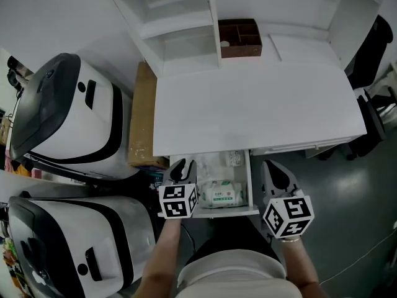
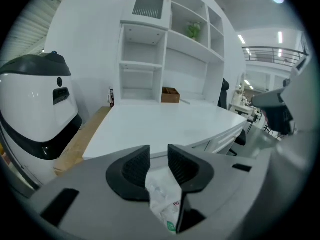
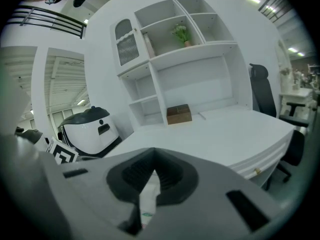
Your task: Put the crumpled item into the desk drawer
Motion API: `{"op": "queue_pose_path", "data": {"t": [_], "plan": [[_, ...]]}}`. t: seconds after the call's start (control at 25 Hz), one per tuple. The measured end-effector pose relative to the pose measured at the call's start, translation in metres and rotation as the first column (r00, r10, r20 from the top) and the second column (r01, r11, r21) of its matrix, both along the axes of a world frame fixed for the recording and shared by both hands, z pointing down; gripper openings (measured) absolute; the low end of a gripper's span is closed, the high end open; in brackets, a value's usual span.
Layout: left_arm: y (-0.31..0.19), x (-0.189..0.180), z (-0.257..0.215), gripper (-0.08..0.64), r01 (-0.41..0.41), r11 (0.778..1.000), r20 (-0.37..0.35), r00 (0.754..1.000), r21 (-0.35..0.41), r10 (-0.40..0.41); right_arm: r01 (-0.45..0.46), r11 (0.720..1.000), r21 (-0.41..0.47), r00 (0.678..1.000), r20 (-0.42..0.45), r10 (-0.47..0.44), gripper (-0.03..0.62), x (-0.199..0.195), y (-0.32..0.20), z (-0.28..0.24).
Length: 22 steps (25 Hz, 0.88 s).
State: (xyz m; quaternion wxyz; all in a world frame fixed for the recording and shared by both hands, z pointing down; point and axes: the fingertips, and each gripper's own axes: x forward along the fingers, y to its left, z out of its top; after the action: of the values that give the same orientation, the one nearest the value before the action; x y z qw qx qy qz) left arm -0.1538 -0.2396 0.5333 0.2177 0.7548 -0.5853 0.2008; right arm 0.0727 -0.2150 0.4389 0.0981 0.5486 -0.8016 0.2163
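The desk drawer [image 1: 214,213] stands pulled out under the white desk [image 1: 254,104]. In it lies the crumpled item [image 1: 222,194], a white pack with green print. My left gripper [image 1: 182,166] hovers over the drawer's left edge, beside the pack. In the left gripper view its jaws [image 2: 159,156] are open with a narrow gap, and the crumpled item [image 2: 162,194] shows below through that gap, apart from the pads. My right gripper [image 1: 277,171] hangs just right of the drawer. Its jaws [image 3: 152,163] are shut, tips touching, with nothing between them.
A brown box [image 1: 239,38] sits at the back of the desk under white shelves [image 1: 180,17]. Two large white-and-black machines [image 1: 68,117] [image 1: 74,247] stand at the left, with a cardboard slab [image 1: 142,113] against the desk. A black office chair [image 1: 372,48] is at the right.
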Motion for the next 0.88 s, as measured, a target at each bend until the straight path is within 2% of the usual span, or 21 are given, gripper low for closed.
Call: {"op": "queue_pose_path", "data": {"t": [0.44, 0.88], "plan": [[0.019, -0.010, -0.058, 0.049, 0.021, 0.990, -0.033, 0.999, 0.139, -0.017, -0.005, 1.000, 0.026, 1.000, -0.012, 0.005, 0.002, -0.007, 0.020, -0.008], [0.044, -0.020, -0.094, 0.002, 0.030, 0.975, -0.046, 0.999, 0.220, -0.020, 0.009, 0.998, 0.054, 1.000, -0.028, -0.007, 0.002, -0.018, 0.036, -0.019]]}}
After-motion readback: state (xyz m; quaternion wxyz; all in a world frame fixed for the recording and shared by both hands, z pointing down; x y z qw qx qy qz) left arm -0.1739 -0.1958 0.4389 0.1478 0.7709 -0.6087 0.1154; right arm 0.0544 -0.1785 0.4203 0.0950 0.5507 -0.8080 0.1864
